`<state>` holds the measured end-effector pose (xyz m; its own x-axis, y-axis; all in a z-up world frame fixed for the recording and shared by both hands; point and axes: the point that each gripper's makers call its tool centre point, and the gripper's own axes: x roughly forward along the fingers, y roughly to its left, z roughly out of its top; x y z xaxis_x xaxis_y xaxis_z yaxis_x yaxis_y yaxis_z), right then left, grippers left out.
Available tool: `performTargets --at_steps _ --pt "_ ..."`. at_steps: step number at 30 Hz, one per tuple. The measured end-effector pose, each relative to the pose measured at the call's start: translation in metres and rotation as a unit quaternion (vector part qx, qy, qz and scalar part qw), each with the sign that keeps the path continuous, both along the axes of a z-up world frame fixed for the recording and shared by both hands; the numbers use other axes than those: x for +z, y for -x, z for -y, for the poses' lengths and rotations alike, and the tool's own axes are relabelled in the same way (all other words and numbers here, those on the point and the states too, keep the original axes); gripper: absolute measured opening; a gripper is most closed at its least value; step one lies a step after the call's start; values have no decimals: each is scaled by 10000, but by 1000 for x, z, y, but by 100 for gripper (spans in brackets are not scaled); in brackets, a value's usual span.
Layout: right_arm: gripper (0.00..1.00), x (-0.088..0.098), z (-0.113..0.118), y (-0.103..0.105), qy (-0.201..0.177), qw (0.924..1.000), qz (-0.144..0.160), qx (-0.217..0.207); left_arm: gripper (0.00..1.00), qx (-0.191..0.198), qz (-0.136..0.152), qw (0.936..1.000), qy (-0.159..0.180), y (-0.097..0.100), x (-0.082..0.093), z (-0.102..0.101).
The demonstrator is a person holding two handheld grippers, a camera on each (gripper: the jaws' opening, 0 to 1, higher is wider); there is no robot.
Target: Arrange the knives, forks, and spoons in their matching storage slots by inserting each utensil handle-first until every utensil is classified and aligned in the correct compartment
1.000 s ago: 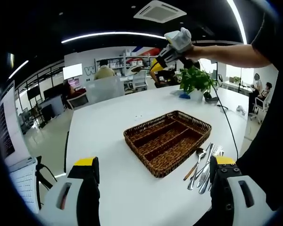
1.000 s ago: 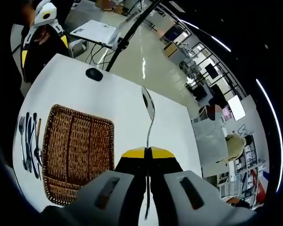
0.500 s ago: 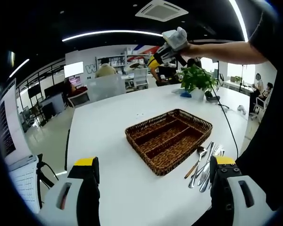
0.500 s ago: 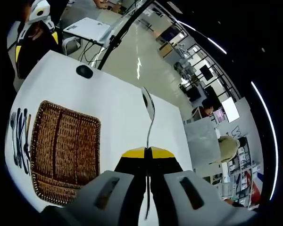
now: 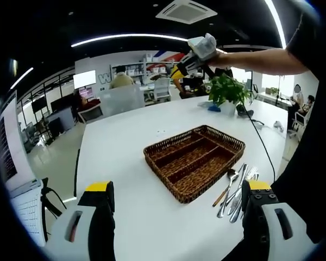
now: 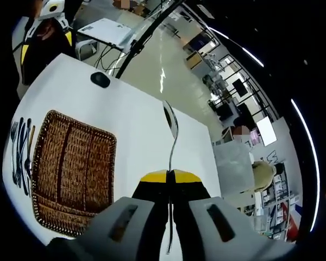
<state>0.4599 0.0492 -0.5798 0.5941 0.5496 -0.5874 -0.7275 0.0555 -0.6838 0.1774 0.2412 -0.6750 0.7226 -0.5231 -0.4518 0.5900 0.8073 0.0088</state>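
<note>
A spoon [image 6: 171, 128] is pinched between the closed jaws of the right claw [image 6: 170, 175], its bowl pointing away from the camera, held high above the white desk [image 6: 146, 130]. In the left gripper view that right claw [image 5: 198, 51] is raised in the air beyond the wicker tray [image 5: 194, 160], which sits on the desk with its long compartments bare. Just beside the tray lies a bunch of cutlery [image 5: 234, 187], forks and spoons together. The left claw [image 5: 179, 187] hovers near the desk with its jaws wide apart and nothing between them. A potted plant [image 5: 226, 92] stands at the far end.
</note>
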Motion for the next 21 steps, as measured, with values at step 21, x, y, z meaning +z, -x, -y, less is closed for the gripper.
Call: performTargets --at_steps 21 --pt "0 -64 -2 6 -461 9988 -101 -107 99 143 -100 9998 -126 1 0 -4"
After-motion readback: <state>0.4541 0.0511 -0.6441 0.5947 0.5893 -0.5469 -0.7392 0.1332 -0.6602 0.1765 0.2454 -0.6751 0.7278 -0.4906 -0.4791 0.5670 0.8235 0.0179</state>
